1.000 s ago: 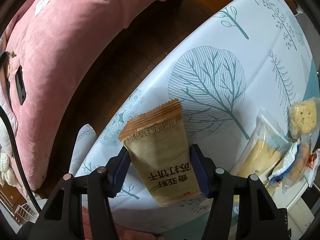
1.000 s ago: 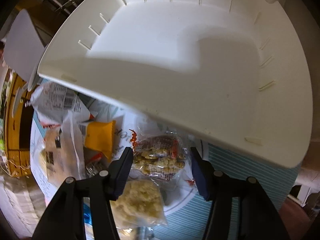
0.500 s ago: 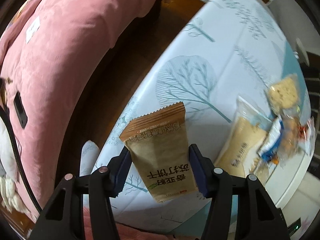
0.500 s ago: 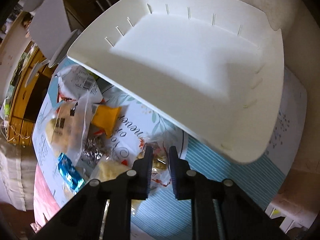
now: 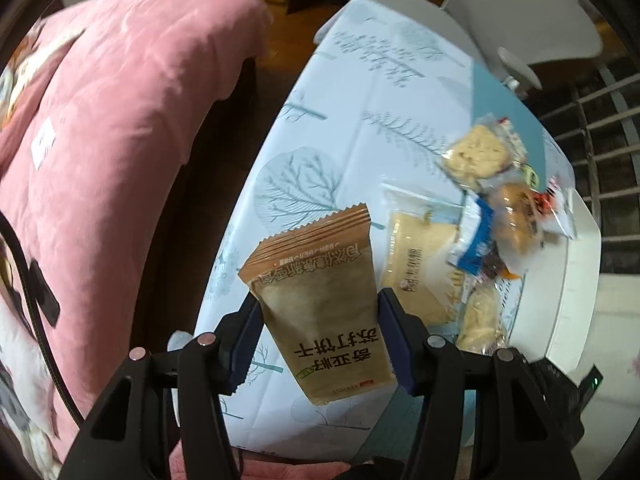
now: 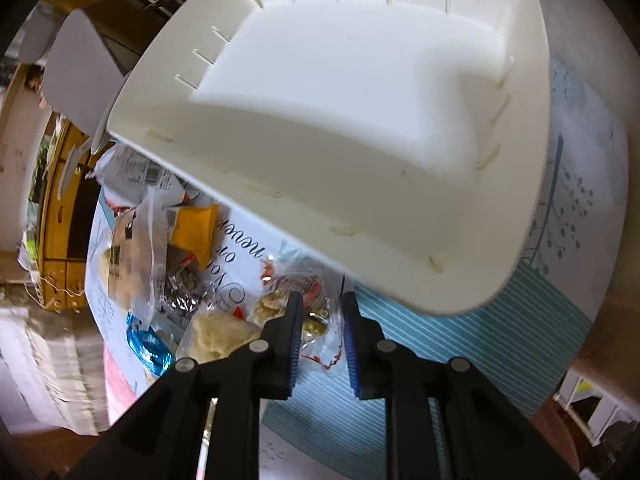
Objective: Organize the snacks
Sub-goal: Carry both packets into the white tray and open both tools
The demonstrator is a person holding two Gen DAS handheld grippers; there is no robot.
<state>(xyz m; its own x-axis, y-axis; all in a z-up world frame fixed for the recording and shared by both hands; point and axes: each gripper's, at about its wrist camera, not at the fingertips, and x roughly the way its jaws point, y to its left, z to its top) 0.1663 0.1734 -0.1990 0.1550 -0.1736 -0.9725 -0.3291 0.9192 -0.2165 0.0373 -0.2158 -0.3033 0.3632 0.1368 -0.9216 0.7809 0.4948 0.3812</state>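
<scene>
Your left gripper has a brown cracker packet pinched by its side edges between the blue fingers, hanging clear above the tree-print tabletop. Your right gripper has just been closing: its fingers are now drawn in narrowly on a clear packet of nut brittle, which looks caught between them, though a sliver of gap shows and you cannot be sure how firm the hold is.

You appear to be mid-pickup on both sides, with the white bin still empty. The next move, as I judge it, is to carry each packet over the bin's near rim and let go inside. That rim overhangs the right gripper closely, so you would need to lift before you swing in, or the crinkly wrapper may snag on the edge.

Around the brittle lies the rest of the pile: an orange packet, a pale crumbly cake in clear wrap, a blue wrapper and a foil packet, all crowded and overlapping, so neighbours could drag along. From the left view the same heap shows a long pale biscuit packet just beside the brown one. A pink quilt lies well apart across a dark gap of floor.
</scene>
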